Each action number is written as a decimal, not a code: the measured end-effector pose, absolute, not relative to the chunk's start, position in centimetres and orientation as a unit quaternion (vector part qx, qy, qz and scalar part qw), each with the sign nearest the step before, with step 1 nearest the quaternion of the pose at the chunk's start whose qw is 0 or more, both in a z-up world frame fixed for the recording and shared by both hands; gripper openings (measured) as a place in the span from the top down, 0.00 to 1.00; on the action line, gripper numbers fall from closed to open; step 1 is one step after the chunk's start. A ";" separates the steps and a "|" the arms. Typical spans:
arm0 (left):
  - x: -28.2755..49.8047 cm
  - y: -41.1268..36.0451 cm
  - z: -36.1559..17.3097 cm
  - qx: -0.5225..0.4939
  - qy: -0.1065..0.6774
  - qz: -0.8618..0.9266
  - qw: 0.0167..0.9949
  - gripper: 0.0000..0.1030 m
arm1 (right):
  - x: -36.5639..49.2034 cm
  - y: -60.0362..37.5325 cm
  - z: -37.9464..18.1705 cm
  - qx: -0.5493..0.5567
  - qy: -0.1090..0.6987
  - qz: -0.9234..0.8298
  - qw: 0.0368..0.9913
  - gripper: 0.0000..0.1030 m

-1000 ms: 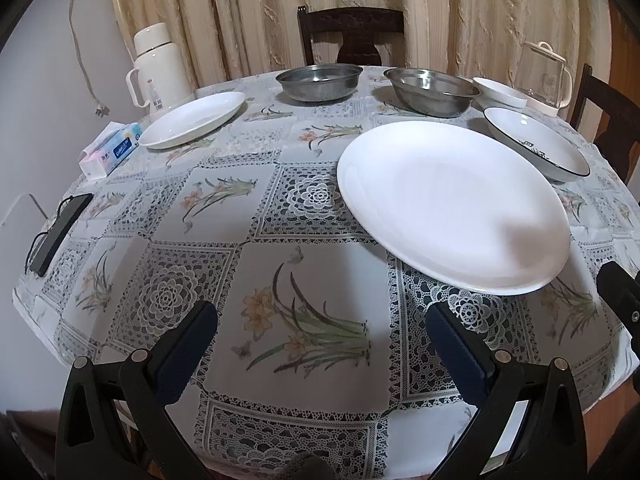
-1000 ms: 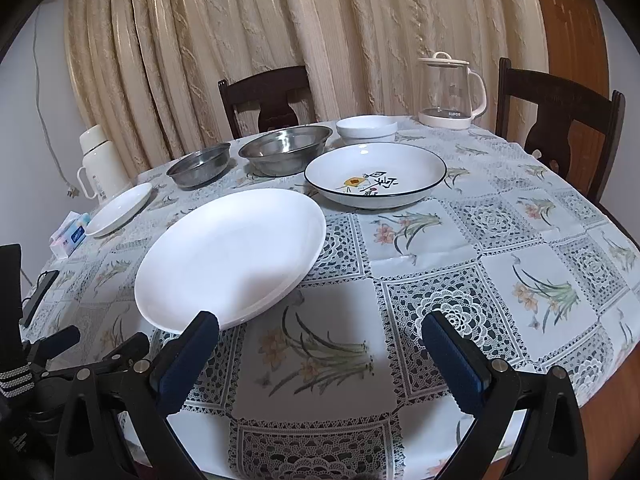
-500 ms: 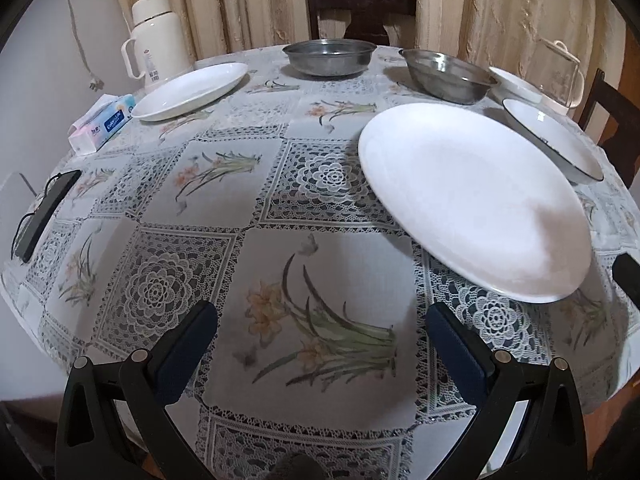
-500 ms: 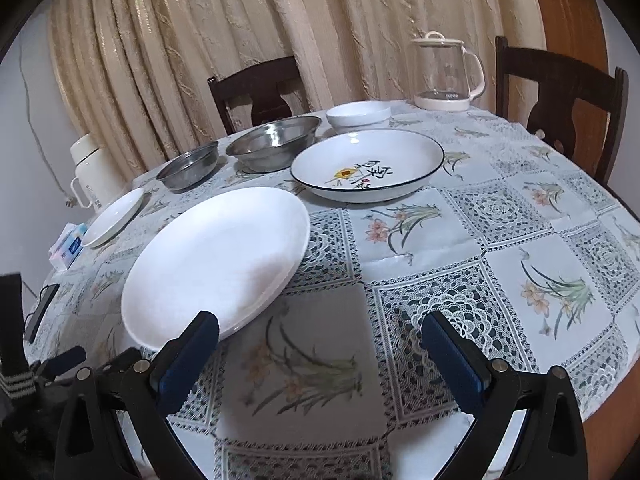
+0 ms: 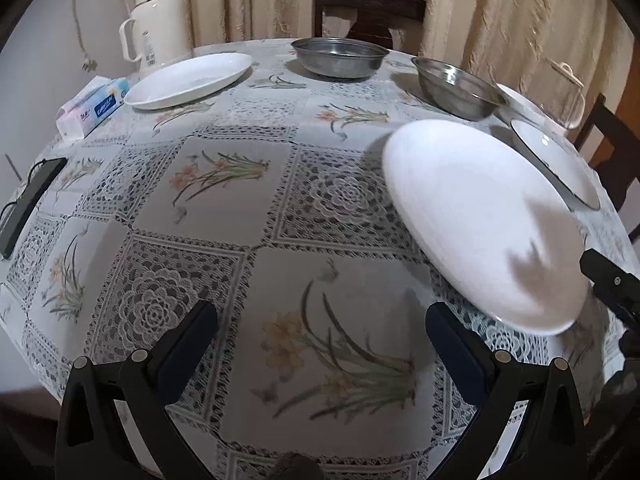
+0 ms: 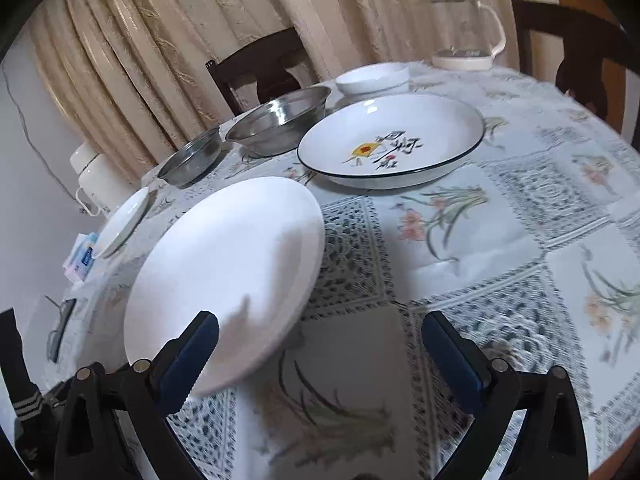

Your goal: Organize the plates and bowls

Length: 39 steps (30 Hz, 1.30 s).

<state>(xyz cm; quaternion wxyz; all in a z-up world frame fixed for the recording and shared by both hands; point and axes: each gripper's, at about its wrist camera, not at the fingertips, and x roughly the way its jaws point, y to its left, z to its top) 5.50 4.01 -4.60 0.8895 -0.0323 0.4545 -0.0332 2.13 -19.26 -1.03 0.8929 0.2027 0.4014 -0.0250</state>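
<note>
A large white plate (image 5: 480,216) (image 6: 228,276) lies on the round table near its front. A smaller white plate (image 5: 188,80) (image 6: 122,222) lies at the far left. Two steel bowls (image 5: 340,58) (image 5: 456,86) sit at the back, also in the right wrist view (image 6: 192,158) (image 6: 280,120). A dark-rimmed painted dish (image 6: 392,142) (image 5: 556,162) and a small white bowl (image 6: 374,78) lie further right. My left gripper (image 5: 322,334) is open and empty over the tablecloth, left of the large plate. My right gripper (image 6: 320,342) is open and empty, its left finger over the large plate's near rim.
A white thermos jug (image 5: 154,16) and a tissue pack (image 5: 94,106) stand at the far left. A black device (image 5: 28,204) lies at the left edge. A glass kettle (image 6: 464,28) stands at the back right. Dark wooden chairs (image 5: 368,6) (image 6: 580,44) surround the table (image 5: 224,216).
Both grippers have moved forward over the table and lower. The right gripper has shifted toward the large plate's near rim. No dish has moved.
</note>
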 end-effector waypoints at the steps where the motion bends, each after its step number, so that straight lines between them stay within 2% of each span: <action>1: 5.6 4.2 -4.6 -0.033 0.455 -0.033 0.889 0.00 | 2.4 -19.4 -1.2 0.210 0.403 -0.021 0.890 0.00; 15: 9.9 6.9 -3.9 -0.088 0.477 -0.043 0.874 0.00 | 5.1 -19.3 -1.1 0.226 0.424 0.009 0.877 0.00; 28: 13.5 7.8 -3.6 -0.248 0.493 -0.156 0.819 0.00 | 6.0 -19.7 -1.1 0.230 0.432 0.024 0.872 0.00; 39: 15.5 5.6 -3.7 -0.256 0.492 -0.216 0.804 0.00 | 7.0 -19.6 -1.1 0.236 0.436 0.047 0.867 0.00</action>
